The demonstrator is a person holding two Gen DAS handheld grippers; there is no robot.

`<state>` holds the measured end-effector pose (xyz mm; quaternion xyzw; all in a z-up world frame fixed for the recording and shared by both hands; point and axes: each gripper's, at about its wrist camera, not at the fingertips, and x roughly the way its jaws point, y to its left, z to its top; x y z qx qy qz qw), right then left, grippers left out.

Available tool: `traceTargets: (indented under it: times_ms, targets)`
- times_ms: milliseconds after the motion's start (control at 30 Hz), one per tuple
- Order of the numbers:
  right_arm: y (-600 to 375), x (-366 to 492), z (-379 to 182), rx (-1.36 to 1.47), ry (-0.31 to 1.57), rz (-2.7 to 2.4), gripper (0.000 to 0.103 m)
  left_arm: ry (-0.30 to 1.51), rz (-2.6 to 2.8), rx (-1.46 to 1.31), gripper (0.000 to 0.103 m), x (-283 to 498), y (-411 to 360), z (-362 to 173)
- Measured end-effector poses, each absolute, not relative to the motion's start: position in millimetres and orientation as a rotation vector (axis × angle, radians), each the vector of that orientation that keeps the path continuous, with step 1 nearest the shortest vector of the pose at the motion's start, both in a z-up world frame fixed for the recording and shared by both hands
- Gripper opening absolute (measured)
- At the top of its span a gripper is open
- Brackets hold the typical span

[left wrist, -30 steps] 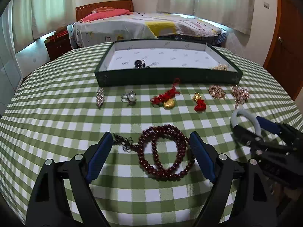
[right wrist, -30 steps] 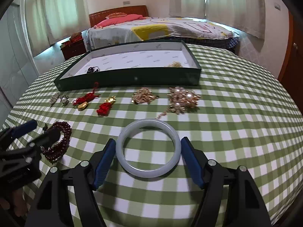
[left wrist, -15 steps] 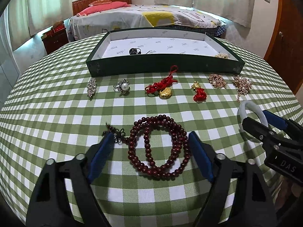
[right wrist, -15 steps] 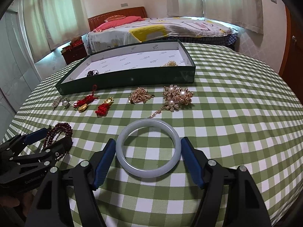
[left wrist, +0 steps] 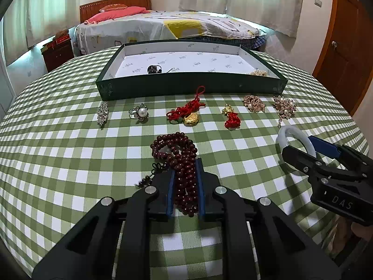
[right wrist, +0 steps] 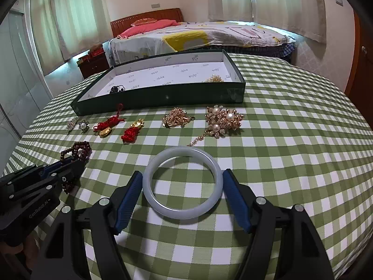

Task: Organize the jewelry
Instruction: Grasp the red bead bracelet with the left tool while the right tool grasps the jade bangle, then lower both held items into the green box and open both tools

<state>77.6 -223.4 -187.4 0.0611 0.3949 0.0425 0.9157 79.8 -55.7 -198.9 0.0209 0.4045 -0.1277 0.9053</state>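
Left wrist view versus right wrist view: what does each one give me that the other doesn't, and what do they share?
Left wrist only: the left gripper seen head on, shut on the dark red bead bracelet, beads bunched between its blue pads.

Right wrist only: the whole white bangle lying flat between the open right gripper's pads, and the three pearls on the gold brooch.

Both: the green tray, the row of loose jewelry in front of it, the checked tablecloth, the bed behind.

dark red bead bracelet (left wrist: 180, 163) bunched lengthwise on checked cloth, pale bangle (right wrist: 181, 183) flat.
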Motion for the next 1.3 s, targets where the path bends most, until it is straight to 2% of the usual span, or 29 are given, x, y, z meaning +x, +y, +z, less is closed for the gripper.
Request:
traceTargets:
  times_ms: [700, 1067, 1300]
  targets:
    - [-222, 87, -160, 0.133, 0.75, 0.108, 0.069, 0.734, -0.306, 0.027, 0.01, 88, -60, -161]
    - [-225, 142, -130, 0.118, 0.664, 0.107, 0.069, 0.634, -0.333, 0.03, 0.01, 138, -77, -129]
    - [-222, 185, -125, 0.103, 0.648, 0.121, 0.069, 0.626, -0.345, 0.036, 0.01, 181, -91, -132]
